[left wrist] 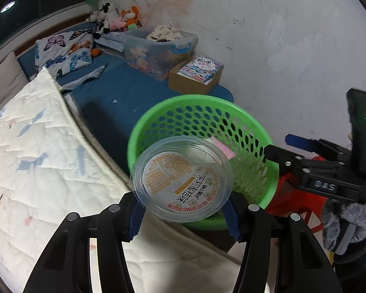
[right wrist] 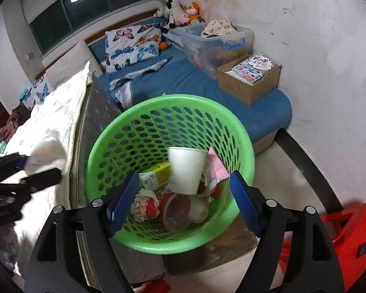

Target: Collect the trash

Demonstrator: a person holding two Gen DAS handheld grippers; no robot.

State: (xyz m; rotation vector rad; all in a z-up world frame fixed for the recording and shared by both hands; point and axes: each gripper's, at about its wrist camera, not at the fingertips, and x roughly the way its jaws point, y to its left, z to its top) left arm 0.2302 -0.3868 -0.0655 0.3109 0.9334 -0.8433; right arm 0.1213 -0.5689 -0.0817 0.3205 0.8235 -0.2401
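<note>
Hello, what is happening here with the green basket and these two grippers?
A person is collecting trash. The left gripper holds a clear plastic lid over the near rim of the green basket. The right gripper is open and empty above the basket, where a white paper cup and crumpled wrappers already lie.

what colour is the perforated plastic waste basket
Bright green perforated plastic waste basket, clearest in the right wrist view.

We see dim, cool indoor light, and a ceiling lamp mirrors in the dark window (right wrist: 68,12). Fisheye bending curves the walls, and black vignette fills every corner. The white paper cup (right wrist: 186,169) smears with motion blur, and glare whitens the quilt (left wrist: 36,161).
</note>
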